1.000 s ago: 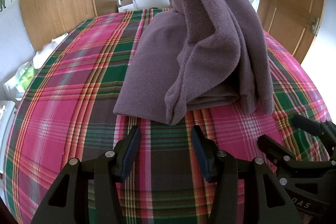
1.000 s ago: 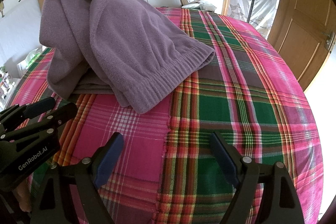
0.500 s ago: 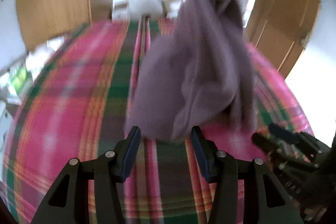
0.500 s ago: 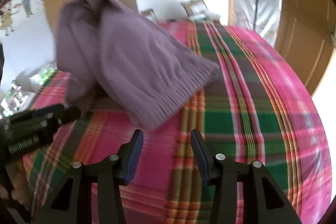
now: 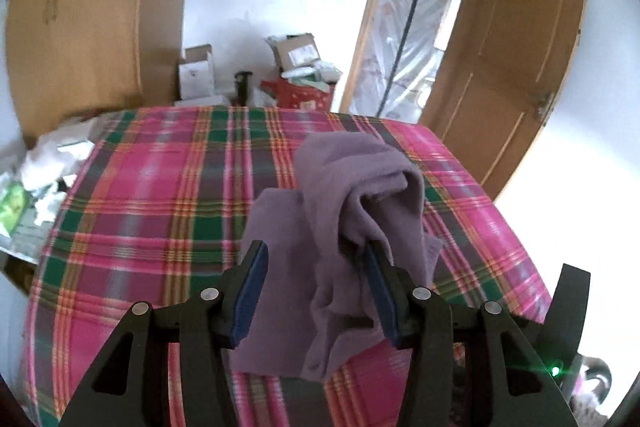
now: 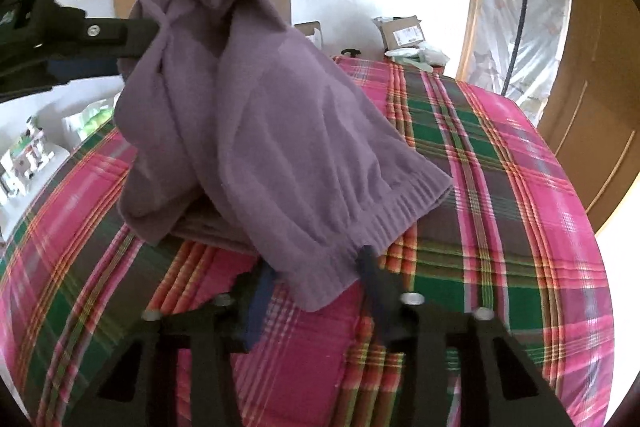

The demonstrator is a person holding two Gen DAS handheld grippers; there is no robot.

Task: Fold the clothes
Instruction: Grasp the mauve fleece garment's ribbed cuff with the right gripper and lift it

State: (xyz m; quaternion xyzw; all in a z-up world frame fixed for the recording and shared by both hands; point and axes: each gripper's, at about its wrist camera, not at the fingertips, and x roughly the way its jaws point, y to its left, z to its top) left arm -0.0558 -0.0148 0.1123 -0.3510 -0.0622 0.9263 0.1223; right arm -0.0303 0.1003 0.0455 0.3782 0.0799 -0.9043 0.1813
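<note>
Garment: a purple fleece garment with a ribbed hem (image 6: 256, 131) is heaped on the pink-and-green plaid bedcover (image 6: 500, 211), part of it lifted clear of the cover; its ribbed hem hangs towards the near edge.
Left gripper: the black two-finger left gripper with blue pads (image 5: 316, 283) has fleece between its fingers; in its own view the jaws stand apart, while the right wrist view shows its tip buried in a raised fold, so whether it has closed cannot be told.
Right gripper: the black right gripper (image 6: 316, 279) straddles the ribbed hem with a gap between its fingers, not clamped.
Change: half a second ago both grippers sat short of the fleece; now both have reached into it, and the left one has risen.
Background: cardboard boxes (image 5: 296, 51) beyond the far edge.
</note>
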